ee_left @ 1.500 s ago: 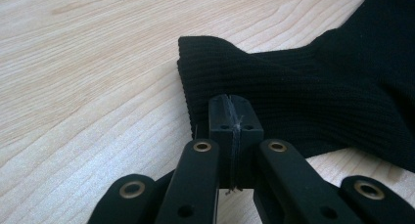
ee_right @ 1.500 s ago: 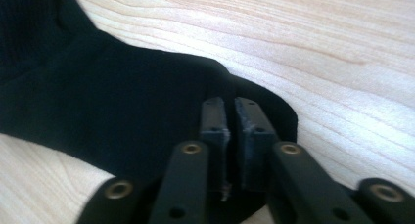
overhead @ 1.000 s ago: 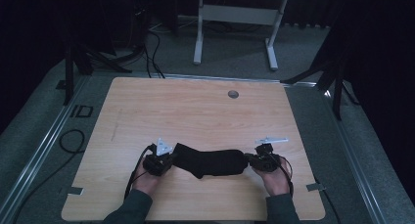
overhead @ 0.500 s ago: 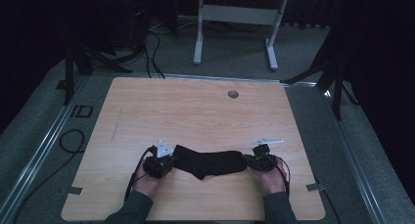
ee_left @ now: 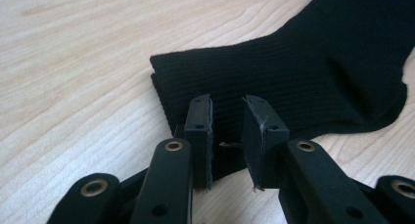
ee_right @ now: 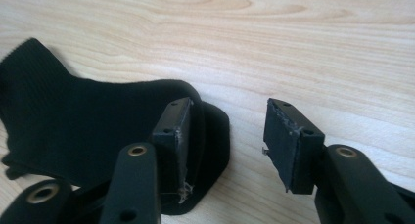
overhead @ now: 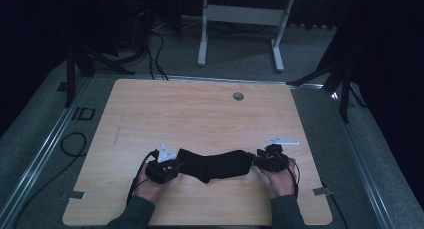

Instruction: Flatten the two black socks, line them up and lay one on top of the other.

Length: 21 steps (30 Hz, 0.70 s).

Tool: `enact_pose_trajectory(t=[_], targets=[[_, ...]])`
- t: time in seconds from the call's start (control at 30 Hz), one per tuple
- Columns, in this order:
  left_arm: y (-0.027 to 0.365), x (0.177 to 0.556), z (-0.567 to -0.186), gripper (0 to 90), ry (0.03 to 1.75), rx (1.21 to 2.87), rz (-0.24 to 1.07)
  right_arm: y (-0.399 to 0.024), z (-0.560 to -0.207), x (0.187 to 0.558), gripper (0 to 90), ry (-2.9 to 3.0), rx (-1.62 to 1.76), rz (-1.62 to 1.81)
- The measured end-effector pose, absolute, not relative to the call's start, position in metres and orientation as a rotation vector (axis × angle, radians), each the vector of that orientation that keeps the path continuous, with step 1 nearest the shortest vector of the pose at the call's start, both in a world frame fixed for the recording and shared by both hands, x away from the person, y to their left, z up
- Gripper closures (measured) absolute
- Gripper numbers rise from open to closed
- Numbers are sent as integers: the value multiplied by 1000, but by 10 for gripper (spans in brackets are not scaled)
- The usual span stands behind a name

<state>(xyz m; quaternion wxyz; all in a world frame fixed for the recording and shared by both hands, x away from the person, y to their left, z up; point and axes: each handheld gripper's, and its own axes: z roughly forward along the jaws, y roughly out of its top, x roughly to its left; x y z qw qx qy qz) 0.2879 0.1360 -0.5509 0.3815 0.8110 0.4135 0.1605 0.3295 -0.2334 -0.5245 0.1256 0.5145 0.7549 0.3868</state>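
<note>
**At the near table edge: both grippers letting go of sock**

Left gripper (ee_left: 227, 136) has just been opening; a narrow gap shows, with the black sock (overhead: 217, 165) cuff lying beneath, unpressed. Right gripper (ee_right: 227, 136), also just opening, stands wide, its one jaw hiding part of the toe end. The sock lies flat on the wooden table (overhead: 200, 109). No legible markings.

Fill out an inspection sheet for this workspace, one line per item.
Surface: wooden table, pale grain, with a round grommet near the far edge.
Job's things: black sock lying flat between the two tongs.
Clutter: nothing seen.
Grippers: left tongs have just been opening, pads apart over the sock's cuff; right tongs have just been opening, wide apart at its toe.
Cables: black cable trailing from the left tongs; floor cables beyond the table.
Surroundings: dark room, white desk frame behind.
</note>
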Motion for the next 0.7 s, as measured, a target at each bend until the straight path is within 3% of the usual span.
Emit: enact_pose_trajectory(t=[0.7], targets=[[169, 293, -541, 681, 1175, 1941, 450, -252, -523, 332, 469, 2159, 1529, 1122]])
